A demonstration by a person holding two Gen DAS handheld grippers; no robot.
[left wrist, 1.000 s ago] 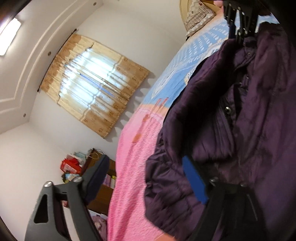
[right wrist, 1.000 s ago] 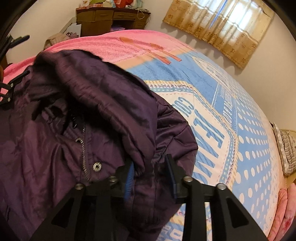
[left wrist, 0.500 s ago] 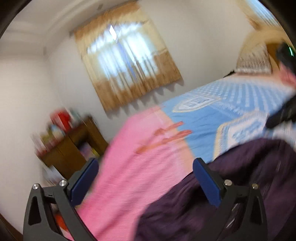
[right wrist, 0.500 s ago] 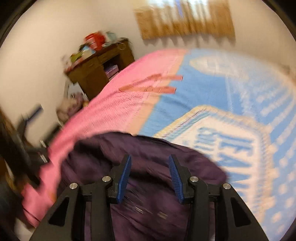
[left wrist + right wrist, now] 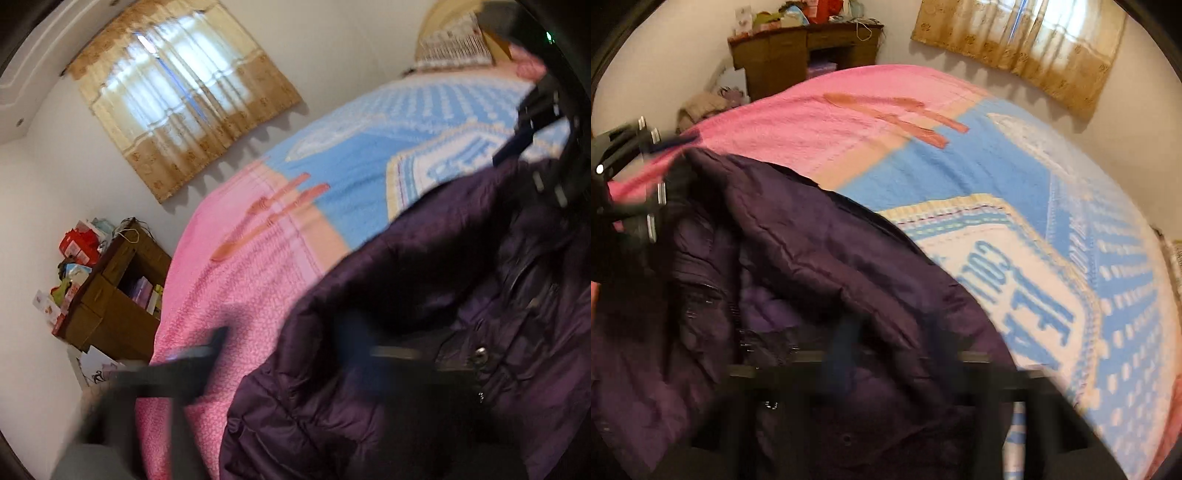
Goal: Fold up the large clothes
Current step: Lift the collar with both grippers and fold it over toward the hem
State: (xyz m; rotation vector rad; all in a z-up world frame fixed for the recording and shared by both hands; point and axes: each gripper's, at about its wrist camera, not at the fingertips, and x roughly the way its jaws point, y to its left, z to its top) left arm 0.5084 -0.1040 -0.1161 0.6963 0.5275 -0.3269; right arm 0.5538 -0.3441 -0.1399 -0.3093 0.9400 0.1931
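A dark purple puffer jacket (image 5: pixel 424 314) lies bunched on the bed, its zip and snaps showing; it also fills the lower left of the right wrist view (image 5: pixel 812 295). My left gripper (image 5: pixel 288 350) is blurred by motion, its jaws apart, over the jacket's edge and the pink cover. My right gripper (image 5: pixel 894 347) is also blurred, jaws apart, low over the jacket. The left gripper shows at the left edge of the right wrist view (image 5: pixel 635 177). The right gripper shows at the right edge of the left wrist view (image 5: pixel 546 122).
The bed (image 5: pixel 960 166) has a pink and blue cover with white lettering. A brown desk (image 5: pixel 118 295) with clutter on top stands by the wall beyond the bed. A curtained window (image 5: pixel 177 99) is behind. A pillow (image 5: pixel 454 48) lies at the head of the bed.
Both grippers let go of the jacket, swung up and came back down over it. The jacket dropped onto the bed.
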